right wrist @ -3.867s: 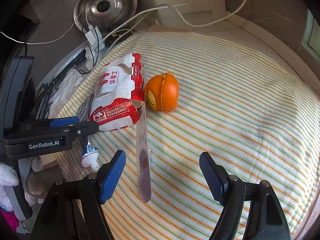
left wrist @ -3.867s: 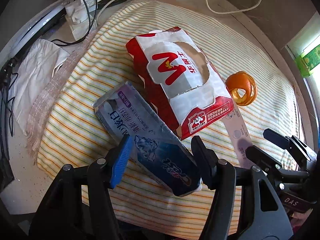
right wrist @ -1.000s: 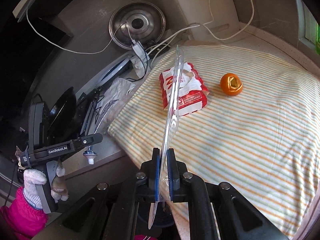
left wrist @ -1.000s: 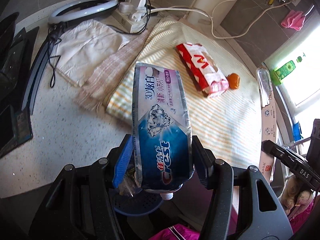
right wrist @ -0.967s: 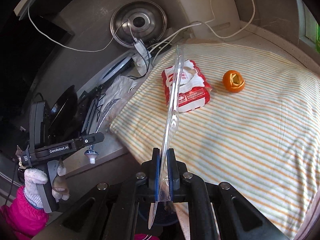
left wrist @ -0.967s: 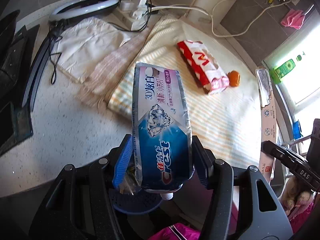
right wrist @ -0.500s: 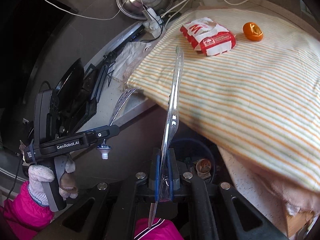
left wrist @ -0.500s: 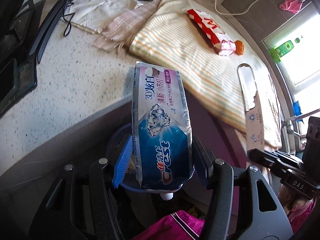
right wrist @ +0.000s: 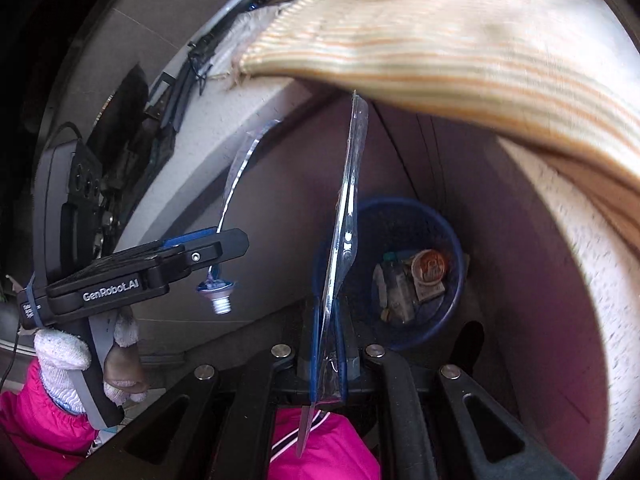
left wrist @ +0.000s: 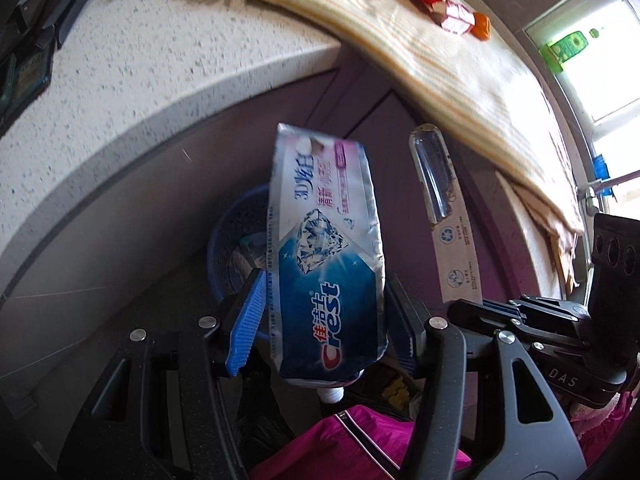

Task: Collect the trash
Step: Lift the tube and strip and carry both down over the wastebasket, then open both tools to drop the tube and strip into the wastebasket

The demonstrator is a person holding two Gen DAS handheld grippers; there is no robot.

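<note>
A toothpaste tube point(left wrist: 326, 260) is clamped in the left gripper point(left wrist: 324, 328) above a blue trash basket point(right wrist: 448, 224). The right gripper point(right wrist: 329, 344) pinches a flat plastic package point(right wrist: 344, 216) beside it.

We see our left gripper point(left wrist: 320, 320) as black plastic arms with silver round screws and bright blue finger pads point(left wrist: 246, 326). Our right gripper point(right wrist: 328, 344) looks alike. The left one's side reads "GenRobot.AI"; our left hand point(right wrist: 116, 364) wears a white knit glove and magenta sleeve point(right wrist: 36, 432).
</note>
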